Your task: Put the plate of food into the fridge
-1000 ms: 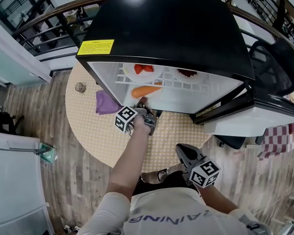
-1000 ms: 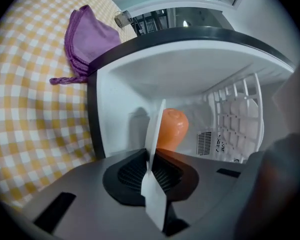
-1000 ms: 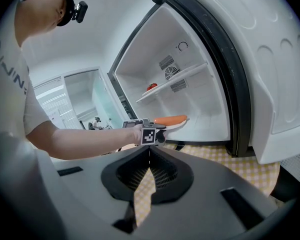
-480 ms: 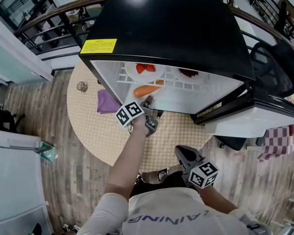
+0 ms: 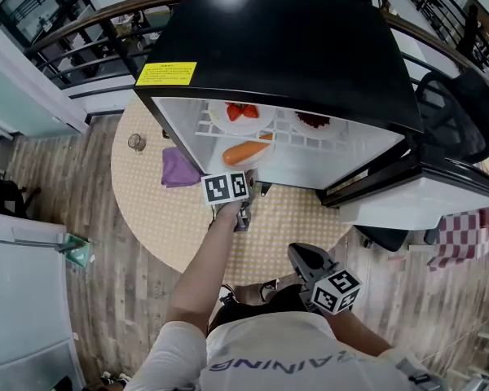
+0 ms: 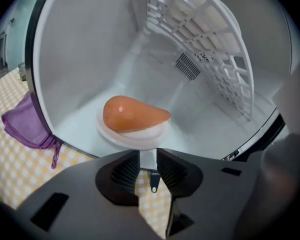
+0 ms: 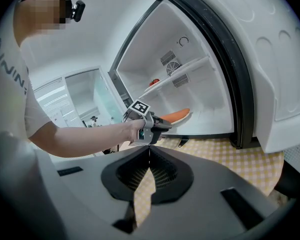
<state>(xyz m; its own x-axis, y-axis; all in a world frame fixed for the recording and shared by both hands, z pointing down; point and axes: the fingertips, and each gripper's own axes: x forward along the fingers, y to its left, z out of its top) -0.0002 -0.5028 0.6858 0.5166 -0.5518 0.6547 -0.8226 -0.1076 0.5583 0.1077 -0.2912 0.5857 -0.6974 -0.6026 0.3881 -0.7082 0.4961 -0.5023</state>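
Observation:
A white plate (image 6: 135, 134) with an orange piece of food (image 6: 132, 113) rests on the floor of the open fridge (image 5: 285, 47). The food (image 5: 246, 151) also shows in the head view, below the wire shelf. My left gripper (image 6: 148, 156) sits just outside the fridge's front edge, a short way back from the plate. Its jaws are opening, with nothing between them. From the right gripper view I see it (image 7: 157, 126) in front of the plate (image 7: 174, 116). My right gripper (image 5: 300, 252) hangs low near the person's body, jaws shut and empty.
The wire shelf (image 6: 200, 39) carries a plate of strawberries (image 5: 241, 112) and another plate (image 5: 311, 121). A purple cloth (image 5: 178, 169) and a small glass (image 5: 133, 143) lie on the checked round table (image 5: 147, 210). The fridge door (image 5: 424, 186) stands open at the right, beside a black chair (image 5: 464, 112).
My left gripper has let go of the plate and drawn back out of the fridge toward the person. The plate stays on the fridge floor. The right gripper has barely moved.

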